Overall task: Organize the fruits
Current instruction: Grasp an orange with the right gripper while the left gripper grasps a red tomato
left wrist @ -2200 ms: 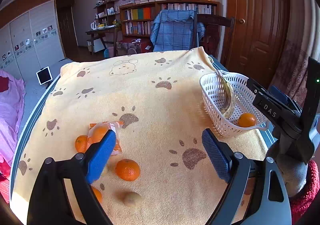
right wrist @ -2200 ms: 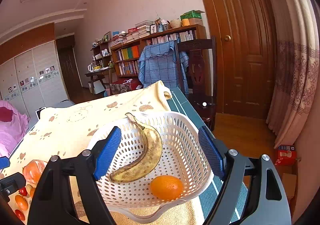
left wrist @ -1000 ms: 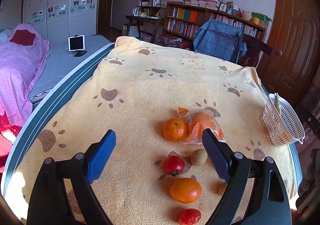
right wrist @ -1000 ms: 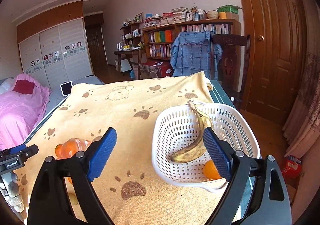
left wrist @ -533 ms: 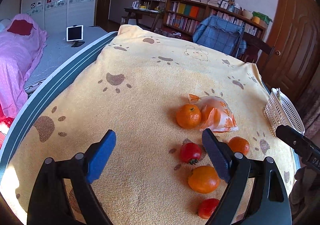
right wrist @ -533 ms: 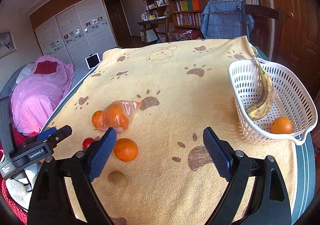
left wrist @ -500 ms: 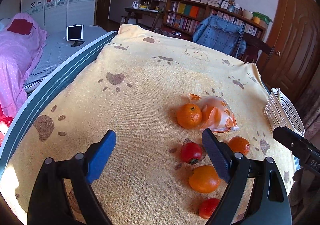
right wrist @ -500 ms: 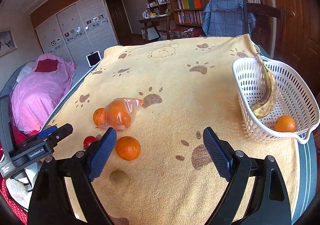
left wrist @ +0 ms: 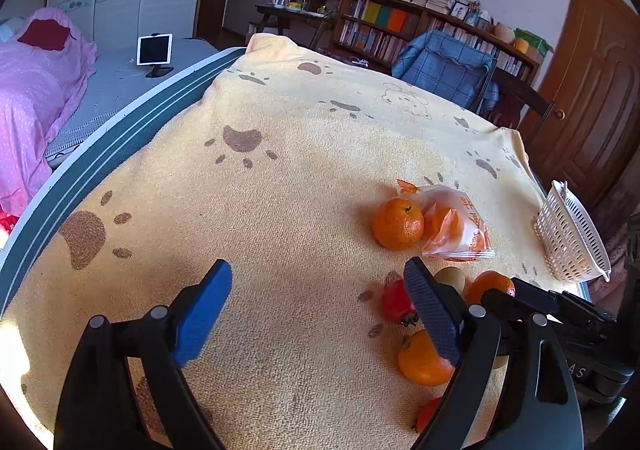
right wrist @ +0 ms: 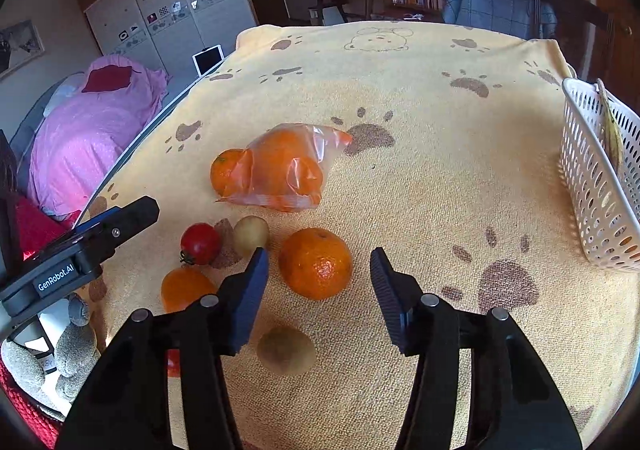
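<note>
Fruit lies on a yellow paw-print towel (right wrist: 420, 177). My right gripper (right wrist: 318, 274) is open, its jaws either side of a large orange (right wrist: 316, 263) just ahead, not touching it. Near it lie a red tomato (right wrist: 200, 243), a kiwi (right wrist: 251, 232), another orange (right wrist: 185, 288), a brown kiwi (right wrist: 286, 350) and a plastic bag of oranges (right wrist: 280, 169). My left gripper (left wrist: 318, 306) is open and empty over bare towel, left of the fruit. The white basket (right wrist: 596, 177) at the right holds a banana (right wrist: 610, 125). It also shows in the left wrist view (left wrist: 568, 238).
A loose orange (left wrist: 398, 223) sits against the bag (left wrist: 456, 228). The table's left edge (left wrist: 100, 153) borders a bed with pink bedding (left wrist: 36, 89). A chair with blue cloth (left wrist: 444, 69) and bookshelves stand behind the table.
My right gripper has swung left from the basket and dropped down to the large orange. My left gripper has shifted left and lower over the towel.
</note>
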Demonstrator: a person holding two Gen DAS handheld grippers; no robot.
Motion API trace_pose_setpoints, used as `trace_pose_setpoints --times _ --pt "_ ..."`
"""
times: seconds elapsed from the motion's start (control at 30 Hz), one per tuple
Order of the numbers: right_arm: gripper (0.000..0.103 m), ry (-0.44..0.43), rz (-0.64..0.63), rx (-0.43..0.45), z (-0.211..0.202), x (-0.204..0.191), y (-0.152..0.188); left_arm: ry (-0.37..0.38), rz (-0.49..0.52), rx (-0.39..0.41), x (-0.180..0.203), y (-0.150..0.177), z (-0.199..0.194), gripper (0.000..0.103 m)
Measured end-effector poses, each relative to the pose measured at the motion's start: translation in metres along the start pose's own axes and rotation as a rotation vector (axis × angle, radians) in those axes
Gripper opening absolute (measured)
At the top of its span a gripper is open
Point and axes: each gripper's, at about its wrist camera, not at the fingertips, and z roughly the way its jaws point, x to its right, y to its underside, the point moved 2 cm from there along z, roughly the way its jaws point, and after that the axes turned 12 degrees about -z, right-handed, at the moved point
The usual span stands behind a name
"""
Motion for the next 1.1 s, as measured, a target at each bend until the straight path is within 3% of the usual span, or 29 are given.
trace_pose_setpoints --times 0.13,0.4,0.57,0.73,0.8,0.9,1.1 --pt "0.041 -0.001 0.002 -0.02 0.01 0.0 -0.001 0.0 -0.002 -0.006 -0.001 0.001 0.003 0.087" --pt "0.04 0.025 0.025 0.014 0.001 0.008 0.001 0.04 -0.014 -0.02 -0.002 0.002 0.004 0.087" --pt "0.04 0.092 0.068 0.065 -0.015 0.025 0.004 0.098 0.028 -0.04 0.008 0.008 0.003 0.087" --pt "0.04 0.099 0.093 0.06 -0.01 0.032 0.01 0.099 0.106 -0.075 0.024 0.015 0.007 0.085" --pt "0.04 0.095 0.087 0.06 -0.009 0.031 0.011 0.097 0.132 -0.095 0.029 0.018 0.01 0.082" --pt "0.04 0.094 0.074 0.068 -0.01 0.028 0.011 0.081 0.154 -0.139 0.036 0.021 0.019 0.068" --pt "0.04 0.084 0.078 0.079 -0.011 0.028 0.014 0.117 0.117 -0.218 0.04 0.019 0.031 0.048"
